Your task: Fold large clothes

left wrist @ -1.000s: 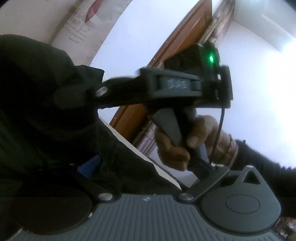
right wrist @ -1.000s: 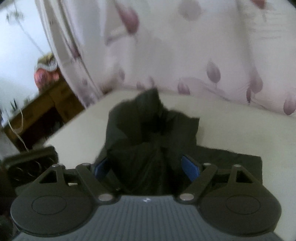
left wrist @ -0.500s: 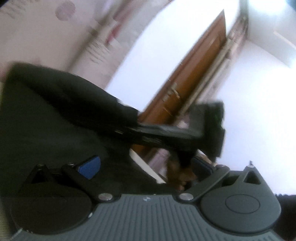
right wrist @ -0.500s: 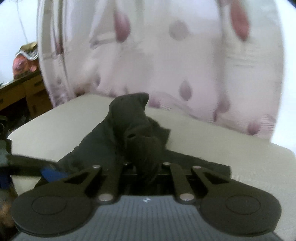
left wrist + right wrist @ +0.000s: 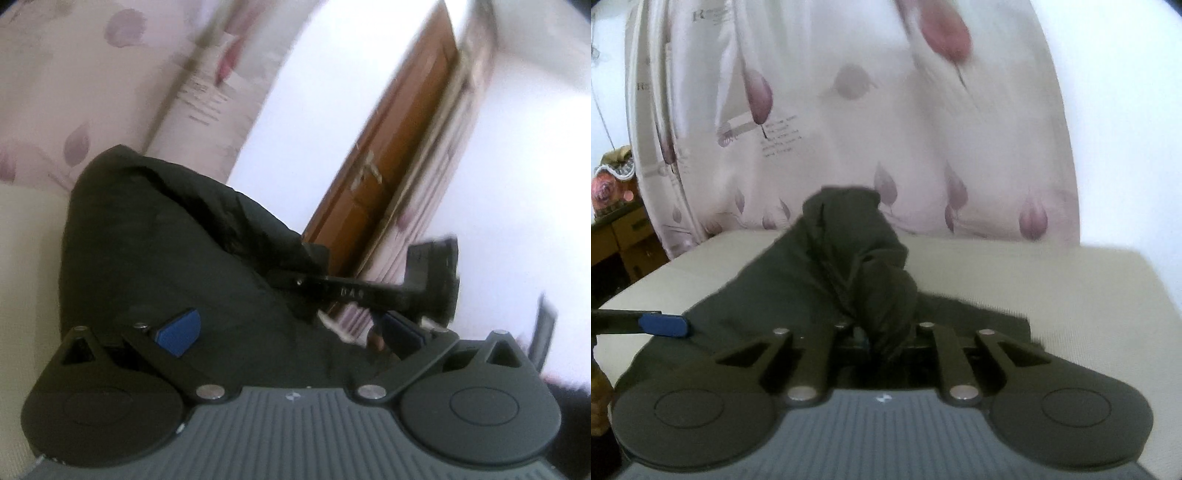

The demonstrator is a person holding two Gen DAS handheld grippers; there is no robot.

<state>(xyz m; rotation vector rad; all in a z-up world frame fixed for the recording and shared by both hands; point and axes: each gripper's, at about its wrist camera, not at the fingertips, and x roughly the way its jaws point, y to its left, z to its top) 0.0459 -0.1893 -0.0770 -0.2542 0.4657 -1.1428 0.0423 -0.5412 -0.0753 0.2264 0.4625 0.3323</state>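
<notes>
At the far left of the right wrist view a brown wooden cabinet [image 5: 626,236] stands against the wall, carrying a small orange-and-white ornament [image 5: 609,184]. Beside it hangs a pale pink curtain printed with mauve leaf shapes [image 5: 849,122], which fills the background behind the cream cloth-covered bench [image 5: 1089,288].

The large dark green-black garment [image 5: 798,284] lies partly spread on that bench, with one bunched part lifted into a peak in front of the curtain. The left tongs [image 5: 291,332] are spread wide: the blue pad of one finger [image 5: 179,331] lies against the dark fabric and the other blue pad [image 5: 400,330] is well apart from it, with garment cloth lying between and below them but nothing pinched. From the right wrist view one blue-tipped finger of the left tongs [image 5: 665,325] pokes in at the left edge, just above the garment's flat part.

The right tongs [image 5: 884,332] are drawn together, with a fold of the garment clamped between them and rising up from the grip. In the left wrist view the right tongs [image 5: 310,275] reach in from the right and meet the raised edge of the garment, in front of a brown wooden door [image 5: 391,147] and a white wall [image 5: 524,166].
</notes>
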